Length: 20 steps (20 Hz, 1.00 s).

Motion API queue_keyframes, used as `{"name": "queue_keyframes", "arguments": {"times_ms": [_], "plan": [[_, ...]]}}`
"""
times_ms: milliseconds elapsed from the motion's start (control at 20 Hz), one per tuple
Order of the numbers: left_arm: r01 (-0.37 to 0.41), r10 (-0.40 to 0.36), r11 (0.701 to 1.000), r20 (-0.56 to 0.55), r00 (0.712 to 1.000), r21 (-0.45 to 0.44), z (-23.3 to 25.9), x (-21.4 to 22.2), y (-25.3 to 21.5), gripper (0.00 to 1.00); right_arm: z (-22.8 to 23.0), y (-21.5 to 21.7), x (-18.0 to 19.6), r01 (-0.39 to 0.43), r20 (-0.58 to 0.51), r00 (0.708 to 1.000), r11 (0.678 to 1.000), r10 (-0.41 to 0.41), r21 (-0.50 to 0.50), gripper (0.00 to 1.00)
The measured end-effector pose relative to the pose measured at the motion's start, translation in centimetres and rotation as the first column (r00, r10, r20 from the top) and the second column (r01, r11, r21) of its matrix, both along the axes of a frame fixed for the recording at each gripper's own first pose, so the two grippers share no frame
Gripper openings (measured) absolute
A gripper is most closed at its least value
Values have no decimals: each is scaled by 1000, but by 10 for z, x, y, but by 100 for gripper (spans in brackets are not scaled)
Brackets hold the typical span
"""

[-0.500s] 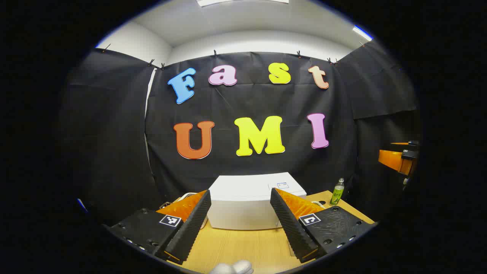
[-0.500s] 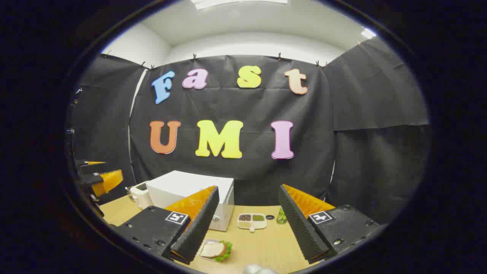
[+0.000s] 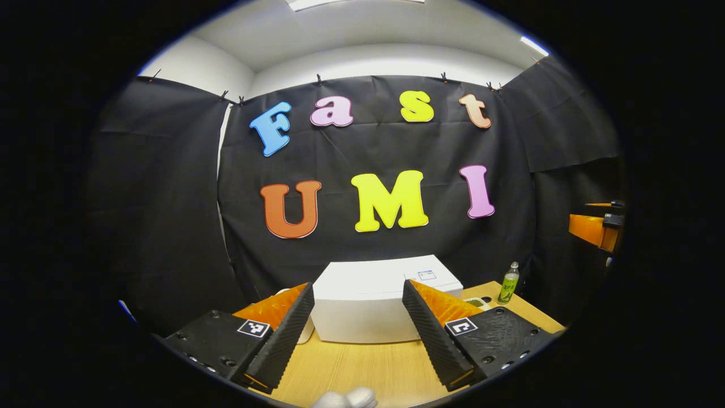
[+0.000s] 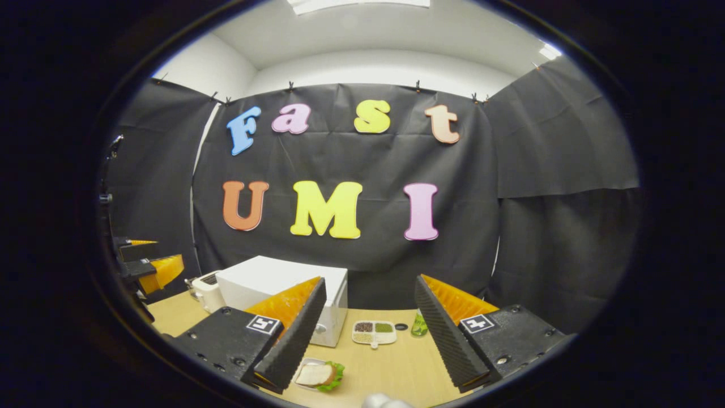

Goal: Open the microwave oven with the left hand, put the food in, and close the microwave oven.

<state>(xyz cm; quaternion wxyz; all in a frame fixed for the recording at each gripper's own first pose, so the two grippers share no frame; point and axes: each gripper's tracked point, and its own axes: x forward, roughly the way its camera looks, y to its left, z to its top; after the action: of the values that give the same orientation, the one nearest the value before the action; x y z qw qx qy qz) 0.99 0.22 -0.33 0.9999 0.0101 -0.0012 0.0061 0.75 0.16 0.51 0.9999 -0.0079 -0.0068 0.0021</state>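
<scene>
A white microwave oven (image 3: pixel 368 306) stands on the wooden table with its door shut; in the right gripper view the microwave oven (image 4: pixel 283 292) is at left of centre. The food, a sandwich with lettuce on a small plate (image 4: pixel 317 375), lies near the table's front, just ahead of my right gripper (image 4: pixel 368 331), which is open and empty. My left gripper (image 3: pixel 357 328) is open too, hovering well short of the microwave with nothing between its fingers. The left gripper (image 4: pixel 148 266) also shows at the left edge of the right gripper view.
A green bottle (image 3: pixel 508 283) stands right of the microwave. A white divided dish of seasonings (image 4: pixel 372 332) and a small dark cap (image 4: pixel 401 326) lie on the table (image 4: pixel 396 368). A white toaster-like appliance (image 4: pixel 207 289) sits left of the microwave.
Both views shifted slightly; the left gripper drifted a little, so the microwave and bottle sit marginally right. Both grippers stay open and nothing on the table moved.
</scene>
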Motion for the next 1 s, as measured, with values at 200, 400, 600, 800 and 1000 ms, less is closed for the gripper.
{"name": "queue_keyframes", "arguments": {"times_ms": [200, 400, 600, 800, 1000], "plan": [[-1, 1, 1000, -10, 1000, -1, -10, 9, -3, 96, 1, 1, 2, -6, -4, 1000, 1000, 6, 12, 92], [27, -27, 1000, -20, 999, -4, -29, 30, -25, 96, 8, -9, 4, -6, -3, 1000, 1000, 6, 6, 92], [80, -81, 996, -45, 996, -29, -67, 62, -66, 96, 15, -28, 8, 19, -15, 1000, 1000, -19, 12, 100], [117, -121, 991, -78, 990, -57, -116, 101, -109, 96, 22, -46, 7, 55, -24, 998, 998, -56, -33, 92], [125, -128, 992, -126, 984, -35, -168, 148, -140, 96, 25, -65, 3, 99, -30, 995, 994, -100, -49, 100]]}}
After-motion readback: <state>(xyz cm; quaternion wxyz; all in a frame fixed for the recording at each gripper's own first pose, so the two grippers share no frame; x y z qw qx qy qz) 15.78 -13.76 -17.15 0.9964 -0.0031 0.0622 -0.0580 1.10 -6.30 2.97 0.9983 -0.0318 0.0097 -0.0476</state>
